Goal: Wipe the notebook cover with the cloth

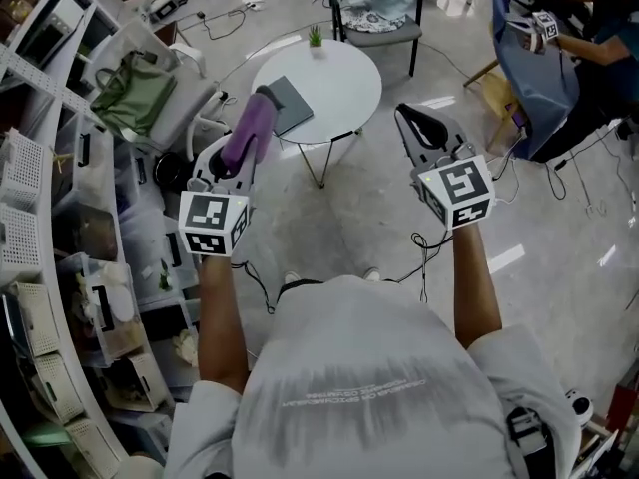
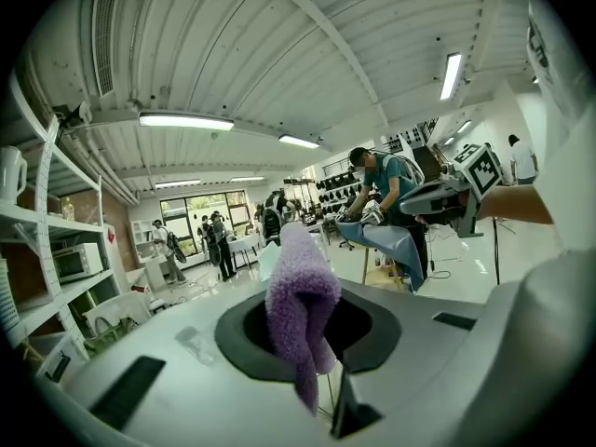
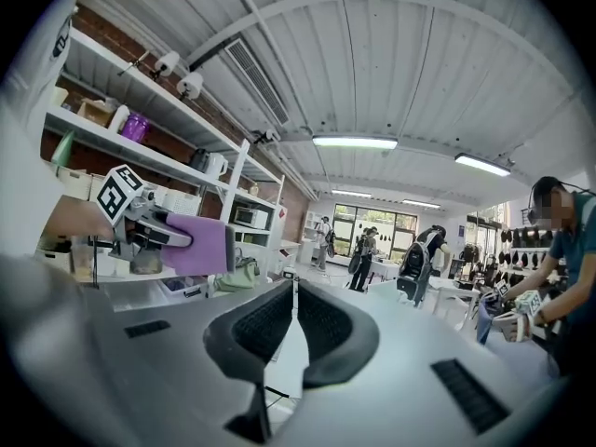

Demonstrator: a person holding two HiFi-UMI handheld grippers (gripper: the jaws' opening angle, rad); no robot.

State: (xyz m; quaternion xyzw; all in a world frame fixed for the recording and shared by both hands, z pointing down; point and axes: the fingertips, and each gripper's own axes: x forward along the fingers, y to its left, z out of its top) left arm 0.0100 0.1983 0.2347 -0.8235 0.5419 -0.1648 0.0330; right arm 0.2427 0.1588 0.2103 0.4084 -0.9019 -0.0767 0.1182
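Note:
A dark grey notebook (image 1: 287, 103) lies on the left part of a small round white table (image 1: 339, 93) ahead of me. A fuzzy purple cloth (image 1: 249, 128) sticks up out of my left gripper (image 1: 252, 118), which is shut on it and held in the air short of the table's left side. In the left gripper view the cloth (image 2: 303, 301) folds over between the jaws. My right gripper (image 1: 421, 126) hovers to the right of the table, jaws shut with nothing between them (image 3: 294, 329). From the right gripper view the cloth (image 3: 200, 243) shows at the left.
A tiny potted plant (image 1: 316, 36) stands at the table's far edge. White shelving (image 1: 40, 218) full of clutter lines the left. A white chair with a green bag (image 1: 135, 93) stands left of the table, a grey chair (image 1: 377, 23) behind it. Cables cross the floor. A seated person (image 1: 569, 38) works at the far right.

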